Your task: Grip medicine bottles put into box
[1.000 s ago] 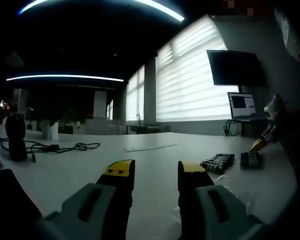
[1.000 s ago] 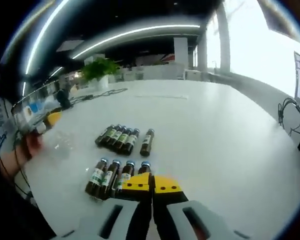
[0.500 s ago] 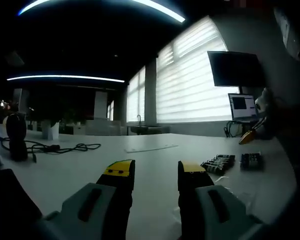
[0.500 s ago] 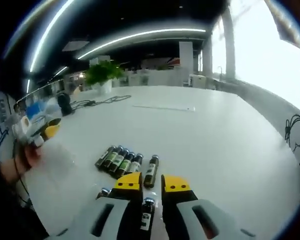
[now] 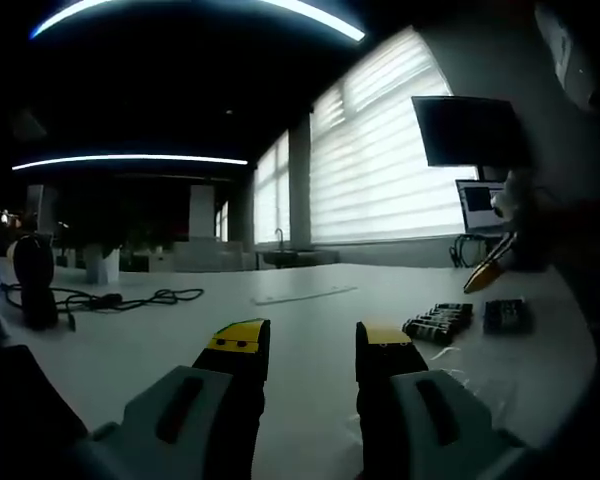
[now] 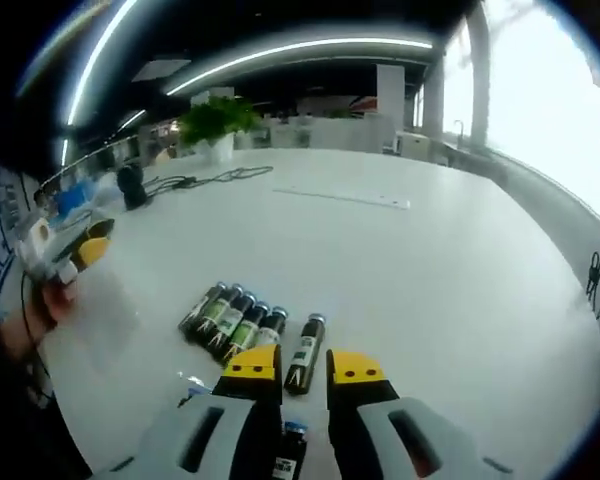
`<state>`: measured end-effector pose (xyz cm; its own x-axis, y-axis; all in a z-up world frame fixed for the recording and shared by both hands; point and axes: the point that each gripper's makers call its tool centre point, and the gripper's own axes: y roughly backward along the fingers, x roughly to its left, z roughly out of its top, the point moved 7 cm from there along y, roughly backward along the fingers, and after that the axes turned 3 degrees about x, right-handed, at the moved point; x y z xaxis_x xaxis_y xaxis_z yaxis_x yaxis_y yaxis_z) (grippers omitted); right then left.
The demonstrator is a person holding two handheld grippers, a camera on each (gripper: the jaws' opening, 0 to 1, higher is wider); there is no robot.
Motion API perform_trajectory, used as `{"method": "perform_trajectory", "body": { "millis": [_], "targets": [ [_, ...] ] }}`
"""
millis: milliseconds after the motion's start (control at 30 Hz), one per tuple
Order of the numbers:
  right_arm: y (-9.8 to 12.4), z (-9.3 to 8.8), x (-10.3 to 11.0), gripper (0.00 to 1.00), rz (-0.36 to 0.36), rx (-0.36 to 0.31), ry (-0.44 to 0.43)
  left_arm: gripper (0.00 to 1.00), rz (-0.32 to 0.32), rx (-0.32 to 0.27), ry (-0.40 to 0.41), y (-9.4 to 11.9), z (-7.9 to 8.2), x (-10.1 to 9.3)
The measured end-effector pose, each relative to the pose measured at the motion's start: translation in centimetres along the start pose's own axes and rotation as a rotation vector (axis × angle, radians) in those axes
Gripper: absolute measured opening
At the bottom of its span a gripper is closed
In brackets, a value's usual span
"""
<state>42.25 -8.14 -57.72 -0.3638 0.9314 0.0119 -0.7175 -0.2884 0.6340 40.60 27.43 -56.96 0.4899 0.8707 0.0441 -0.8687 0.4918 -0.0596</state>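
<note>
I hold a bottle (image 6: 288, 460) low between my right gripper (image 6: 304, 364) tips, jaws narrow around it | left gripper (image 5: 310, 338) gapes, empty, over table (image 5: 310, 310) | step: carrying bottle; next, I judge, find the box, which I can't make out | five bottles in row (image 6: 230, 322), one apart (image 6: 305, 352)
</note>
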Motion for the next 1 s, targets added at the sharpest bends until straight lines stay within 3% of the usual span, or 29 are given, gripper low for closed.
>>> {"method": "perform_trajectory", "body": {
  "millis": [200,633,1000],
  "targets": [
    [-1.3,0.1,0.0,0.13,-0.023,0.062,0.007,0.27,0.004,-0.007,0.012,0.1,-0.1,0.3],
    [-3.2,0.2,0.2,0.11,-0.036,0.106,0.021,0.27,-0.006,-0.015,0.028,0.1,-0.1,0.5],
    [-3.2,-0.2,-0.2,0.07,-0.073,0.123,0.0,0.27,-0.009,-0.017,0.03,0.1,-0.1,0.4]
  ]
}}
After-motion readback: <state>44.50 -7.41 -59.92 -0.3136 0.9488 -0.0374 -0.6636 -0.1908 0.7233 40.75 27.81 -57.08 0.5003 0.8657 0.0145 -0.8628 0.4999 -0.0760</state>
